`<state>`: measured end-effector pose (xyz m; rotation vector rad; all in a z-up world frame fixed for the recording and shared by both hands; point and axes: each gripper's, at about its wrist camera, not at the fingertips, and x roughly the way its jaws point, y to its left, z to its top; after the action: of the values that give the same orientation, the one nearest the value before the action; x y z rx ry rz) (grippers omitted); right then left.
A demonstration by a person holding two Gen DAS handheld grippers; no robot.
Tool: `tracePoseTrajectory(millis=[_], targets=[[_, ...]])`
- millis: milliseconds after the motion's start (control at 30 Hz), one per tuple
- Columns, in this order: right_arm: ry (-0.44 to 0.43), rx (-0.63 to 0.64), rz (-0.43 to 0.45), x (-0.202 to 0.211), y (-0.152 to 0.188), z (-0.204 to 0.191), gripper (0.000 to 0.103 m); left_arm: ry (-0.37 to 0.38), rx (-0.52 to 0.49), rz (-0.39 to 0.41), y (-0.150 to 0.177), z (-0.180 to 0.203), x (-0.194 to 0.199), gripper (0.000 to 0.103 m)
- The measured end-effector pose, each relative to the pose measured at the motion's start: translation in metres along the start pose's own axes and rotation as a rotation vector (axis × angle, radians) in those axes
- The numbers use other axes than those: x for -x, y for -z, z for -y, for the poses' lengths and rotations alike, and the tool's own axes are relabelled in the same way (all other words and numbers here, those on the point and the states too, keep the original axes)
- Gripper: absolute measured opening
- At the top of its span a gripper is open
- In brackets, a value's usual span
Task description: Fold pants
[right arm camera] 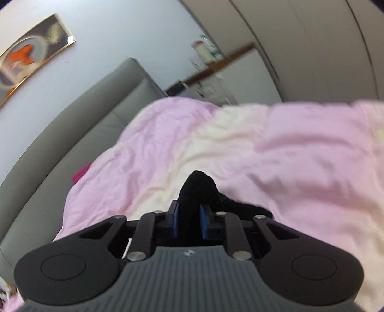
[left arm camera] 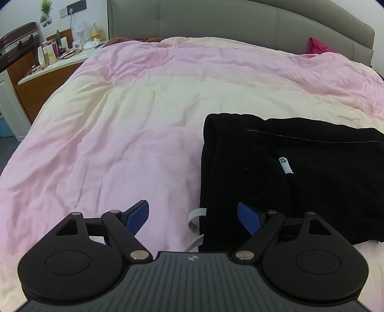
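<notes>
Right gripper (right arm camera: 189, 222) clenched on black pants (left arm camera: 288, 168) bunch; left gripper (left arm camera: 193, 217) released, straddling near edge. Clamp left first, lift both evenly, fold flat on duvet (left arm camera: 120, 120).

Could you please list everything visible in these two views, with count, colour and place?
pants: one, black, folded on the bed's right side; a bunch pinched in the right wrist view
white label: one, on the pants
duvet: one, pink and cream, covering the bed
headboard: one, grey, behind
nightstand: one, cluttered with bottles, far left
picture: one, framed, on the wall
left hand-held gripper: black, blue pads, open
right hand-held gripper: shut on pants
</notes>
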<state>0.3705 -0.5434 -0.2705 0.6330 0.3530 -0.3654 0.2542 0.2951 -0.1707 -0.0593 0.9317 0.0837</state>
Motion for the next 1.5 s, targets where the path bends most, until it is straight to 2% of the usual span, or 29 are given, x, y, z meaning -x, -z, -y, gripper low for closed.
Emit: tracePoseTrajectory(millis=[67,100,167,200,233,333,400,500,667,800,867,933,967,1033,1133,1167,1267,1333,1367,1400,1433,1500], targets=[[0.031,0.08,-0.013,-0.006,-0.003,-0.009,0.013,-0.013,0.009,-0.003,0.001,0.0,-0.003,0.098],[0.086,0.095,-0.054,-0.014,-0.002,-0.007,0.014,-0.017,0.016,-0.008,0.001,-0.001,-0.004,0.098],[0.239,0.098,-0.215,-0.038,0.008,0.007,0.022,-0.018,0.023,-0.014,0.003,-0.001,-0.003,0.096],[0.279,0.088,-0.277,-0.044,0.012,0.014,0.025,-0.013,0.02,-0.013,0.004,-0.002,-0.001,0.096],[0.295,0.074,-0.279,-0.041,0.016,0.021,0.03,-0.007,0.016,-0.006,0.005,-0.002,0.002,0.096],[0.267,0.084,-0.196,-0.012,0.022,0.025,0.031,0.009,0.039,0.01,0.007,-0.008,0.009,0.096],[0.252,0.079,-0.179,0.01,0.029,0.023,0.032,0.031,0.09,0.021,0.009,-0.016,0.012,0.096],[0.179,0.097,-0.18,0.04,0.042,0.008,0.032,0.082,0.162,0.043,0.013,-0.026,0.015,0.096],[-0.011,0.25,-0.234,0.09,0.088,-0.054,0.032,0.178,0.233,0.07,0.02,-0.034,0.012,0.099],[-0.174,0.374,-0.315,0.129,0.145,-0.114,0.033,0.236,0.251,-0.001,0.032,-0.031,-0.01,0.101],[-0.261,0.468,-0.341,0.15,0.175,-0.145,0.036,0.236,0.23,-0.049,0.038,-0.025,-0.021,0.101],[-0.365,0.608,-0.362,0.174,0.211,-0.179,0.052,0.254,0.23,-0.043,0.046,-0.022,-0.022,0.102],[-0.407,0.672,-0.367,0.184,0.227,-0.192,0.055,0.269,0.232,-0.044,0.048,-0.022,-0.023,0.103],[-0.501,0.826,-0.377,0.209,0.264,-0.22,0.057,0.286,0.241,-0.073,0.051,-0.021,-0.028,0.103],[-0.561,0.999,-0.379,0.229,0.307,-0.249,0.057,0.272,0.241,-0.095,0.049,-0.019,-0.032,0.103],[-0.57,1.019,-0.373,0.232,0.316,-0.255,0.057,0.256,0.233,-0.092,0.048,-0.018,-0.03,0.103],[-0.619,1.069,-0.35,0.232,0.337,-0.272,0.056,0.155,0.175,-0.011,0.044,-0.001,-0.008,0.101],[-0.652,1.199,-0.308,0.233,0.354,-0.28,0.056,0.117,0.114,0.053,0.043,0.014,0.009,0.101],[-0.654,1.279,-0.301,0.232,0.364,-0.283,0.056,0.116,0.084,0.078,0.042,0.022,0.016,0.101],[-0.641,1.362,-0.306,0.228,0.373,-0.285,0.048,0.119,0.054,0.098,0.042,0.03,0.021,0.101],[-0.616,1.438,-0.335,0.221,0.382,-0.285,0.033,0.12,0.026,0.115,0.041,0.037,0.026,0.101],[-0.601,1.503,-0.389,0.218,0.391,-0.281,0.023,0.126,-0.023,0.136,0.04,0.053,0.033,0.101]])
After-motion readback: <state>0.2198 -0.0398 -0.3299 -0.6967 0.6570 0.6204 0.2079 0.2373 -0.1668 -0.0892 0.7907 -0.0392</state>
